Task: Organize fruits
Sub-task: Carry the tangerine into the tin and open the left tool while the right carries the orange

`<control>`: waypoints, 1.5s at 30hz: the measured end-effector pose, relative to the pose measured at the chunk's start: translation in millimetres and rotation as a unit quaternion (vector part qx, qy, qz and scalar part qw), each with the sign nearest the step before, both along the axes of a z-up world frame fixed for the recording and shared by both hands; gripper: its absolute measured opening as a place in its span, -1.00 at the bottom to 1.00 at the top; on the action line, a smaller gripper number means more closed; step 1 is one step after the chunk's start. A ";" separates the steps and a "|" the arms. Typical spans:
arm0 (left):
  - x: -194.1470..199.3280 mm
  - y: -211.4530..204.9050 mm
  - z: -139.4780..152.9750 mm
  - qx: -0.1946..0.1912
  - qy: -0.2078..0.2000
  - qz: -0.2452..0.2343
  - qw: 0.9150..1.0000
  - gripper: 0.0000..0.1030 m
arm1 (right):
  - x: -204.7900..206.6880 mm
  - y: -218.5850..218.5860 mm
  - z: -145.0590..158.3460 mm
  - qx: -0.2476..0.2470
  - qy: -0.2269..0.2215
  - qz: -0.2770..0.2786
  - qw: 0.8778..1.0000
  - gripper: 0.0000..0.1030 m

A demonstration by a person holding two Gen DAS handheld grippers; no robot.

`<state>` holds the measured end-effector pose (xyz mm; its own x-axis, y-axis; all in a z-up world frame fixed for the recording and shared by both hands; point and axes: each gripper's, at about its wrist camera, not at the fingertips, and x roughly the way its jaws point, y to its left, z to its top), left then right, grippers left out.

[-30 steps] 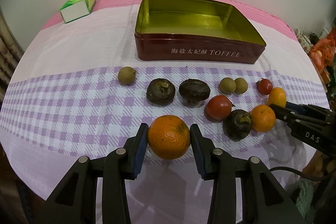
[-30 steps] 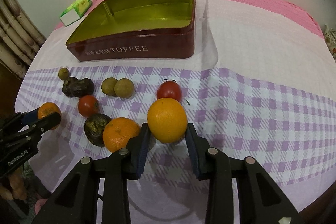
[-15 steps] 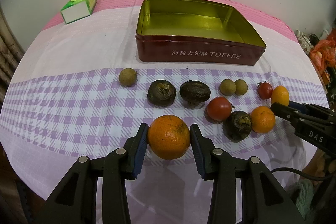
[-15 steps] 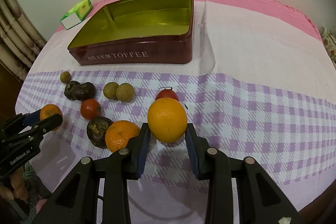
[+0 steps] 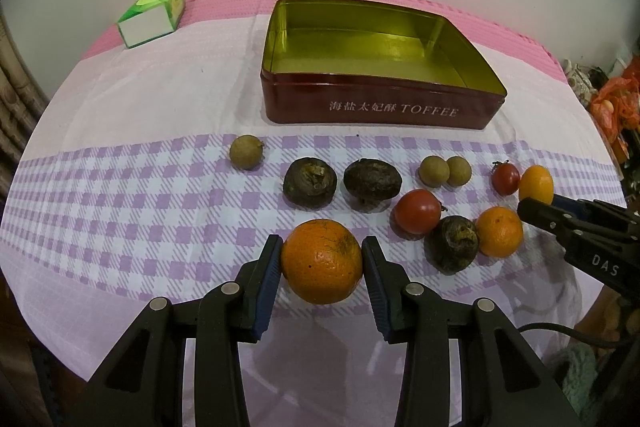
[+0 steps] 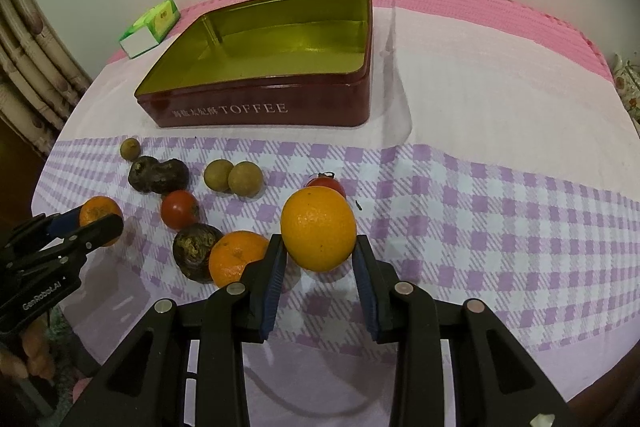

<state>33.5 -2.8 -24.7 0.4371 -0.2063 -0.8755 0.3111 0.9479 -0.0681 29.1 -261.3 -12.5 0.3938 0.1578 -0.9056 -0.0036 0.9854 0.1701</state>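
Note:
My left gripper (image 5: 322, 261) is shut on a dark orange tangerine (image 5: 322, 261) and holds it above the checked cloth. My right gripper (image 6: 319, 241) is shut on a lighter yellow-orange orange (image 6: 318, 229), lifted off the cloth. The open red TOFFEE tin (image 5: 380, 109) with a gold inside stands behind the fruit row; it also shows in the right wrist view (image 6: 256, 109). On the cloth lie three longans (image 5: 246, 157), three dark brown fruits (image 5: 310, 181), two tomatoes (image 5: 417, 211) and a small orange (image 5: 499, 237).
A green and white carton (image 5: 152, 15) lies at the back left. The table's front edge runs close below both grippers. Curtains (image 6: 28, 67) hang at the left. Clutter (image 5: 612, 99) sits off the right side.
Both grippers have risen and drawn back a little with their oranges. The fruit on the cloth has not moved.

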 end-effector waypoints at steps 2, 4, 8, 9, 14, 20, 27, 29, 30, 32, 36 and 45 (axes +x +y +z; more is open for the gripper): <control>1.0 0.0 1.4 0.000 -0.001 0.000 1.000 -0.20 | 0.0 -1.1 1.6 0.000 -0.002 -0.001 1.000 -0.39; 2.4 0.1 3.5 0.001 -0.003 0.001 1.000 -0.20 | 0.7 -1.3 3.1 0.000 -0.004 -0.002 1.000 -0.39; 6.1 1.0 7.3 0.002 -0.009 0.001 1.000 -0.20 | 1.5 -0.4 5.3 -0.004 -0.007 -0.002 1.000 -0.39; 7.4 1.2 8.3 0.002 -0.010 0.001 1.000 -0.20 | 2.0 0.0 6.5 -0.006 -0.009 -0.002 1.000 -0.39; 12.9 2.0 13.3 0.001 -0.019 0.001 1.000 -0.20 | 4.2 0.0 13.0 -0.009 -0.017 0.001 1.000 -0.39; 22.7 7.3 21.2 -0.007 -0.028 0.009 1.000 -0.20 | 15.2 3.5 21.2 -0.008 -0.028 0.009 1.000 -0.39; 41.4 12.8 40.7 -0.021 -0.052 0.021 0.998 -0.20 | 42.4 13.9 42.1 -0.007 -0.056 0.027 0.998 -0.39; 49.1 12.5 46.9 -0.025 -0.059 0.023 0.998 -0.20 | 49.7 17.2 46.6 -0.009 -0.064 0.032 0.997 -0.39; 53.2 12.3 49.2 -0.027 -0.062 0.024 0.997 -0.20 | 55.6 19.3 49.4 -0.010 -0.069 0.036 0.997 -0.39; 62.1 10.8 53.6 -0.030 -0.070 0.024 0.997 -0.20 | 65.5 21.1 51.9 -0.014 -0.075 0.040 0.996 -0.39; 84.6 6.3 58.7 -0.035 -0.077 0.021 0.996 -0.20 | 87.1 18.6 51.8 -0.007 -0.073 0.037 0.997 -0.39; 131.9 -20.9 51.2 -0.039 -0.048 0.002 0.998 -0.20 | 123.6 11.4 35.3 -0.017 -0.047 0.038 0.998 -0.39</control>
